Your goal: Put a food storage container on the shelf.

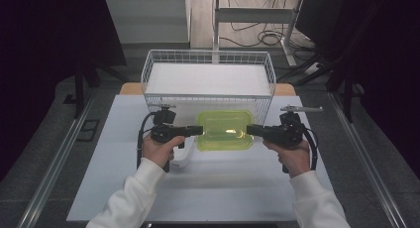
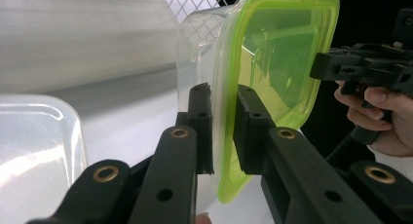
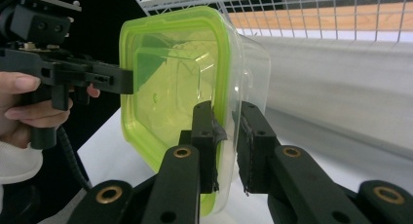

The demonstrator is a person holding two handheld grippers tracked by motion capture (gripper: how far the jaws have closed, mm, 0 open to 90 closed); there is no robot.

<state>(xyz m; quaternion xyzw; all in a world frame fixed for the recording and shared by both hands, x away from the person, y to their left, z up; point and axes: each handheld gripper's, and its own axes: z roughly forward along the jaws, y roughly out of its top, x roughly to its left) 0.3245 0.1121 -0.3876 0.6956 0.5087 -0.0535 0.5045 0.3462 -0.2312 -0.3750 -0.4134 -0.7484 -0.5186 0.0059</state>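
Note:
A clear plastic container with a lime-green lid (image 1: 224,130) hangs level above the white table (image 1: 223,188), held from both sides. My left gripper (image 1: 200,130) is shut on its left rim, and my right gripper (image 1: 249,130) is shut on its right rim. In the left gripper view the black jaws of the left gripper (image 2: 224,95) clamp the edge of the lid and tub (image 2: 277,63), with the right gripper (image 2: 321,65) on the far edge. The right gripper view has the right gripper (image 3: 226,112) pinching the container's (image 3: 175,73) rim, the left gripper (image 3: 129,83) opposite.
A white wire basket (image 1: 208,72) stands just behind the container at the table's far edge. A second clear lidless tub (image 1: 185,156) (image 2: 39,151) sits on the table beneath my left hand.

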